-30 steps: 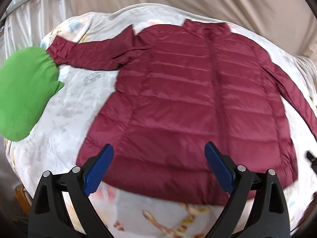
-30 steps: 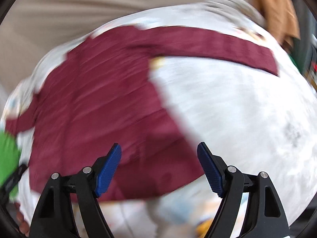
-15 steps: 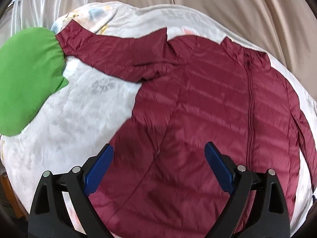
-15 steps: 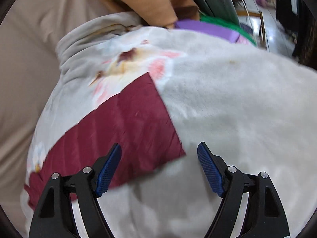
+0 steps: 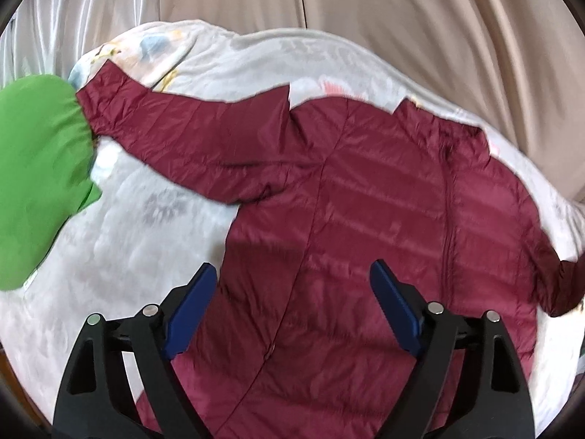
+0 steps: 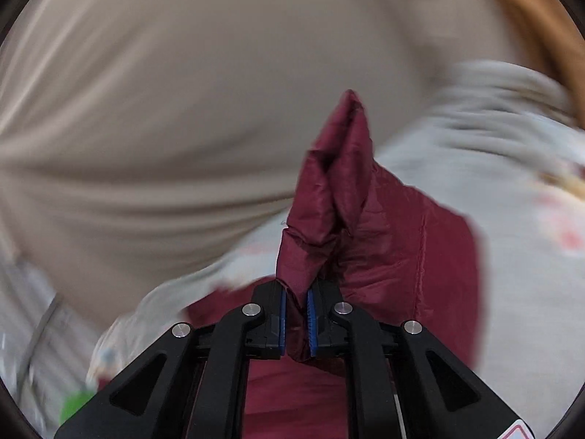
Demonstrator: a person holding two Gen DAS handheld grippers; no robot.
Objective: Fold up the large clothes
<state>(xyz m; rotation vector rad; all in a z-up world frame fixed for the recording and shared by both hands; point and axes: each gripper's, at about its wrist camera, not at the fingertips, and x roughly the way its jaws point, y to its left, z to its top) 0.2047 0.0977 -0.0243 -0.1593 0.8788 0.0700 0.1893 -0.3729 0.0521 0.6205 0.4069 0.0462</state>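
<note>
A maroon quilted jacket (image 5: 365, 219) lies spread front-up on a pale floral blanket (image 5: 146, 226), its left sleeve (image 5: 190, 135) stretched toward a green cloth. My left gripper (image 5: 292, 303) is open and empty, hovering over the jacket's lower left body. My right gripper (image 6: 295, 314) is shut on the end of the jacket's right sleeve (image 6: 329, 190), which stands up bunched between the blue pads (image 6: 282, 314). The lifted sleeve end also shows at the right edge of the left wrist view (image 5: 563, 285).
A green cloth (image 5: 36, 175) lies at the blanket's left edge, touching the left cuff. Beige curtain (image 5: 402, 18) hangs behind the bed, and shiny white curtain (image 5: 73, 11) at the back left. An orange-brown cloth (image 6: 548, 25) is at the right view's upper right.
My right gripper has closed on the right sleeve's end and lifted it off the blanket. My left gripper has moved slightly forward and left over the jacket, staying open.
</note>
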